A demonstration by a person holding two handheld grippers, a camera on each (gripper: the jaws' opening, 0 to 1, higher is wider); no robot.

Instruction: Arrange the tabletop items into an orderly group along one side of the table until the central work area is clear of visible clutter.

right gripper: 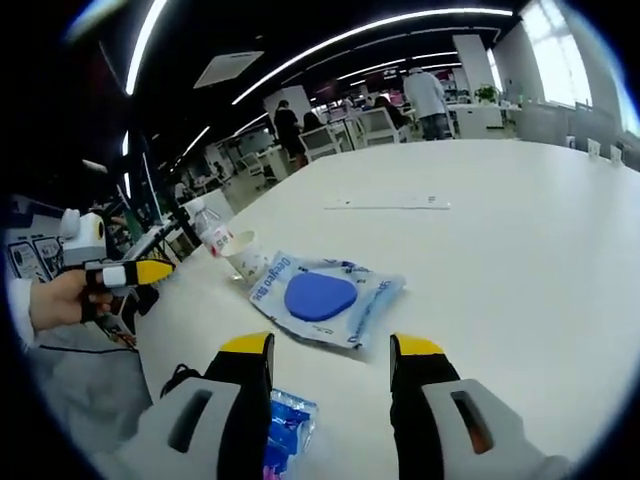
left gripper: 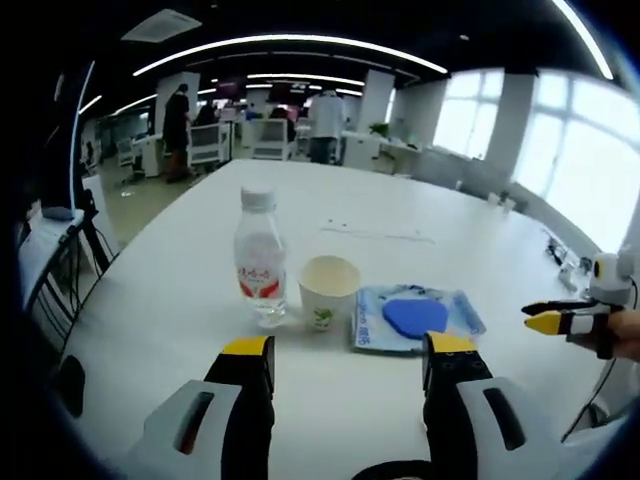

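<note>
A clear water bottle (left gripper: 260,255) with a red label stands on the white table (left gripper: 420,205). Beside it is a paper cup (left gripper: 329,287), then a flat blue packet (left gripper: 415,317) with a blue oval on it. My left gripper (left gripper: 350,352) is open just short of the cup and packet, holding nothing. My right gripper (left gripper: 548,317), held by a hand, comes in from the right. In the right gripper view, the right gripper (right gripper: 333,350) stands open near the packet (right gripper: 325,298), with the cup (right gripper: 247,257) and bottle (right gripper: 210,230) beyond. The left gripper (right gripper: 125,273) is at the left.
A small blue wrapper (right gripper: 285,425) lies under my right gripper's left jaw. A thin white strip (left gripper: 375,232) lies farther out on the table. Cables (left gripper: 558,255) sit at the table's right edge. People, desks and chairs (left gripper: 270,135) fill the room behind.
</note>
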